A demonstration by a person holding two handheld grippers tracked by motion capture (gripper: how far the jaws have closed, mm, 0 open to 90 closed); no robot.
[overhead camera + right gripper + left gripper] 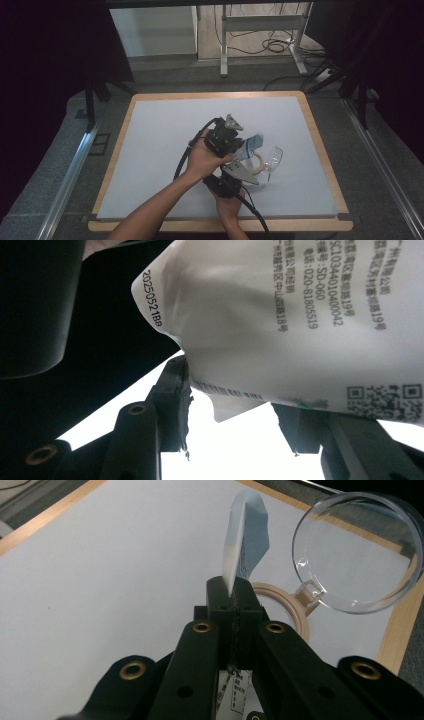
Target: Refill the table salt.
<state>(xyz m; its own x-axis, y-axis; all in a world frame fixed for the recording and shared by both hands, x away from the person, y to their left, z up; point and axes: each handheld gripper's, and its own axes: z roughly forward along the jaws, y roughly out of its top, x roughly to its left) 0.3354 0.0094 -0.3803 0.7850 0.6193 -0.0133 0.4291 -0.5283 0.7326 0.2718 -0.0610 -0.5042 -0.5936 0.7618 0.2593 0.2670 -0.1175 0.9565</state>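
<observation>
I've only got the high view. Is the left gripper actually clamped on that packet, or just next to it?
Observer: Clamped. In the left gripper view, the left gripper is shut on the packet, pinching its thin edge, and the packet stands up from the jaws.
Operator: And the right gripper?
Observer: In the right gripper view, the right gripper has its jaws apart with the packet's lower edge between them. One jaw touches the packet, but I cannot tell whether they press.
Operator: Which face is turned towards it?
Observer: The white printed side, with a barcode and a QR code.

Overhead view, two close claw views
</observation>
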